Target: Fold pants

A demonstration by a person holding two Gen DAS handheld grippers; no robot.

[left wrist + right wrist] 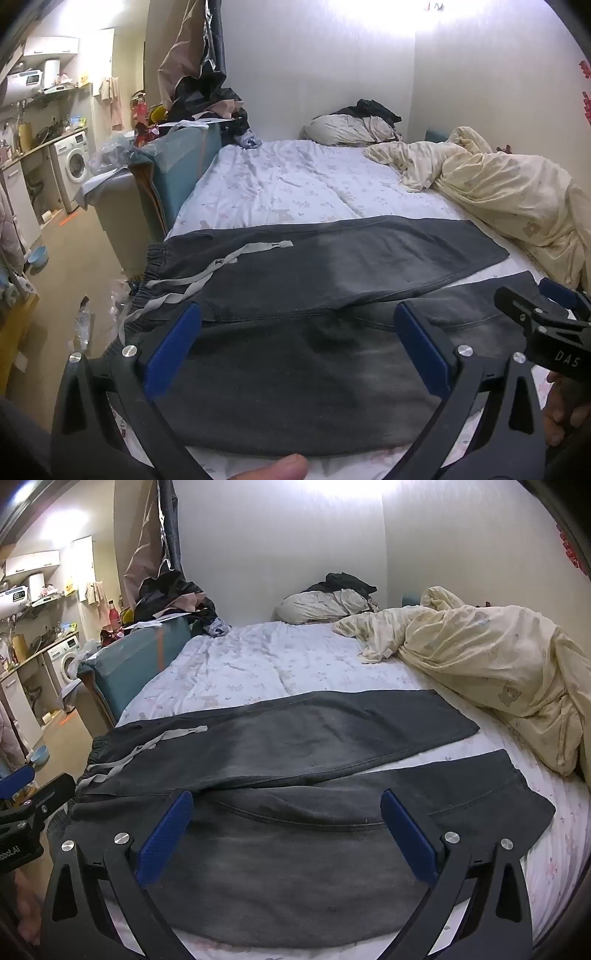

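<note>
Dark grey sweatpants (325, 266) lie spread flat across the near end of the bed, waistband with a grey drawstring (207, 273) at the left, both legs running right with a gap of sheet between them. They also show in the right wrist view (314, 746). My left gripper (297, 317) is open and empty, hovering above the near leg. My right gripper (286, 805) is open and empty above the same leg, further right. The right gripper also shows at the right edge of the left wrist view (543, 306).
The bed has a white patterned sheet (288, 184). A crumpled cream duvet (509, 195) lies along the right side and a pillow with dark clothes (351, 127) at the head. A teal padded panel (177, 166) and clutter stand left of the bed; a washing machine (74, 164) is beyond.
</note>
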